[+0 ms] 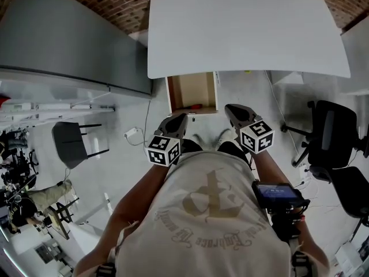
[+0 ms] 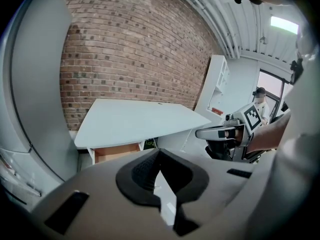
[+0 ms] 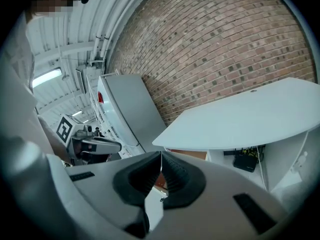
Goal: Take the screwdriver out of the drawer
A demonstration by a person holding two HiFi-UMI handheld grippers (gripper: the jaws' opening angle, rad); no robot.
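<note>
The white desk [image 1: 242, 27] has one wooden drawer [image 1: 192, 91] pulled open beneath its near edge. A small red item [image 1: 196, 106], too small to make out, lies at the drawer's near end. My left gripper [image 1: 180, 119] hangs just short of the drawer's left corner, jaws shut and empty. My right gripper [image 1: 230, 109] is level with it at the drawer's right, also shut with nothing held. In the left gripper view the closed tips [image 2: 159, 152] point towards the drawer [image 2: 116, 152]. In the right gripper view the closed tips [image 3: 161, 156] sit in front of the drawer [image 3: 189, 154].
A tall grey cabinet [image 1: 69, 45] stands at the left. Black office chairs [image 1: 331, 134] crowd the right side and a dark chair [image 1: 72, 143] stands at the left. A white plug and cable [image 1: 134, 134] lie on the floor. A black box [image 3: 247, 160] sits under the desk.
</note>
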